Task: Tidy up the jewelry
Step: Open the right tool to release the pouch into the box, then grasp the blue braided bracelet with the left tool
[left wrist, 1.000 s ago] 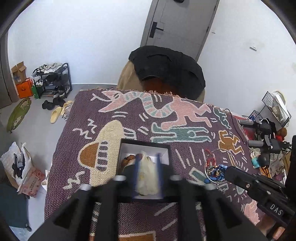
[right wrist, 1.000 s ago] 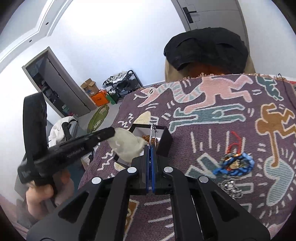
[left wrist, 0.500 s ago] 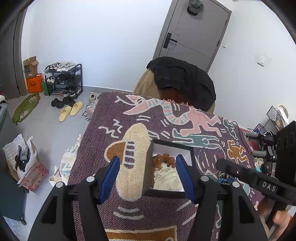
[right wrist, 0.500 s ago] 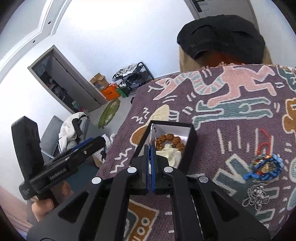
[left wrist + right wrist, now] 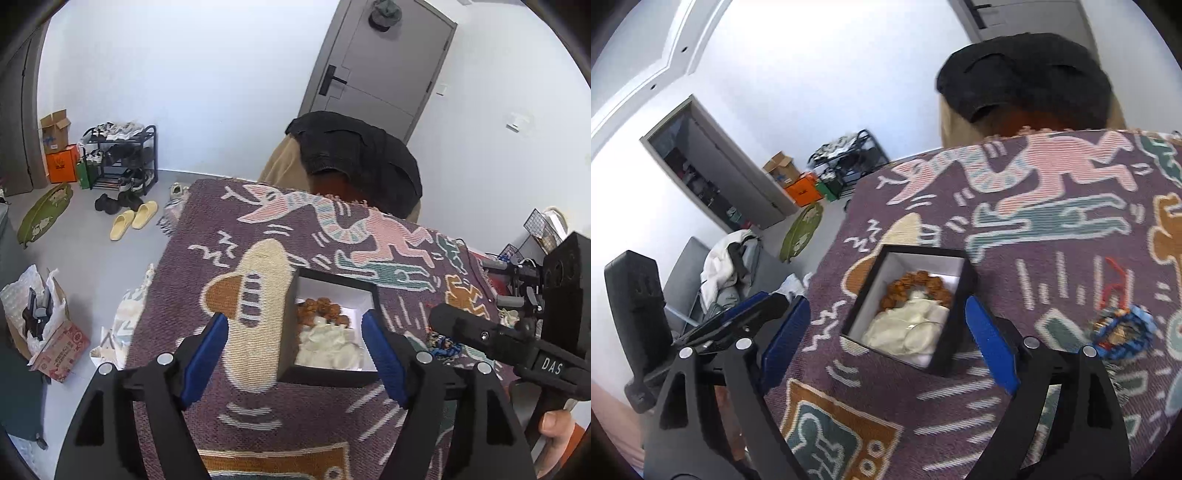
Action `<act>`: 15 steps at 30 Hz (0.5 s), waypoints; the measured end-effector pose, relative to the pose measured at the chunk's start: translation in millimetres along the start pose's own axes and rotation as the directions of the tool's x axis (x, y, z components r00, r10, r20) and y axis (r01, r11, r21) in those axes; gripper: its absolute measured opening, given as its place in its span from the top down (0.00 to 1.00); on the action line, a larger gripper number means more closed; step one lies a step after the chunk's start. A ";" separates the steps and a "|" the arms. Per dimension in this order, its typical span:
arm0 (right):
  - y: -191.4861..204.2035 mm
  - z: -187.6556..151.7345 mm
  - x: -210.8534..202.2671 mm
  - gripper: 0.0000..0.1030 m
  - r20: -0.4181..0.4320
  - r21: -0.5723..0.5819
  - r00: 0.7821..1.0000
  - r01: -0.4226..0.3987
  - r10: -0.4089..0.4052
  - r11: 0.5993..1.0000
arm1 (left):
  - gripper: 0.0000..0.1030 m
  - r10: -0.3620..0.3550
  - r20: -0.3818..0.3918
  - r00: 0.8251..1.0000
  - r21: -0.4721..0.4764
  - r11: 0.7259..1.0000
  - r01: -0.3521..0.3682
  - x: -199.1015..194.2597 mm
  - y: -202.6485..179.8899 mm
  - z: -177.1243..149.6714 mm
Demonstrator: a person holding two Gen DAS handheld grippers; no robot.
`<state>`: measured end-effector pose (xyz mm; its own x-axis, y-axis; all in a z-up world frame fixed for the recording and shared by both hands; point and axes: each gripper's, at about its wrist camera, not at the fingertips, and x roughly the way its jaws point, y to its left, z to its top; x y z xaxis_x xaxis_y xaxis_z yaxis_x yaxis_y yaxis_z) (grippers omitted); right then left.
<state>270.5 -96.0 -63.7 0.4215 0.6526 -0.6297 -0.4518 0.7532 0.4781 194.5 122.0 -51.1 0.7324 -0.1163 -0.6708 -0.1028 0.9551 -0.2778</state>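
A black jewelry box (image 5: 325, 374) with a white lining sits on the patterned purple blanket (image 5: 229, 428). Inside lie a brown bead bracelet (image 5: 322, 308), a cream pouch (image 5: 325, 347) and a thin silver chain (image 5: 919, 325). My left gripper (image 5: 295, 354) is open and empty, above the box's near side. My right gripper (image 5: 886, 339) is open and empty, straddling the same box (image 5: 864, 295) from above. A blue and orange jewelry pile (image 5: 1123, 330) with a red cord lies to the right on the blanket (image 5: 1052, 236).
A chair with a black jacket (image 5: 354, 155) stands past the far edge. On the floor to the left are a shoe rack (image 5: 118, 158), yellow slippers (image 5: 133, 221) and an open carton (image 5: 44, 332). Wire baskets (image 5: 543, 229) and clutter sit at the right.
My left gripper let go of the cream pouch, which now lies in the box, and drew back open. My right gripper opened, and the thin chain it held now lies on the pouch.
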 end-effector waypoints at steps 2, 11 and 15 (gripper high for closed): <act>-8.9 -4.1 -12.6 0.17 0.022 0.013 1.000 0.019 -0.019 1.000 | 0.26 -0.002 0.004 1.000 0.017 1.000 0.002 -1.7 -8.4 -0.9; -40.5 -31.4 -64.8 0.15 0.083 0.043 0.986 0.142 -0.145 0.989 | 0.08 -0.038 0.055 0.998 0.146 0.989 0.030 -13.5 -65.8 -10.3; -55.2 -39.3 -84.8 0.06 0.115 0.080 0.979 0.161 -0.170 0.984 | 0.08 -0.054 0.058 0.997 0.187 0.981 0.043 -16.9 -85.8 -15.6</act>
<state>228.8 -196.1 -60.8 0.5799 0.5203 -0.6269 -0.3134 0.8527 0.4178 180.5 37.8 -26.7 0.7750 -0.1520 -0.6134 0.0562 0.9834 -0.1727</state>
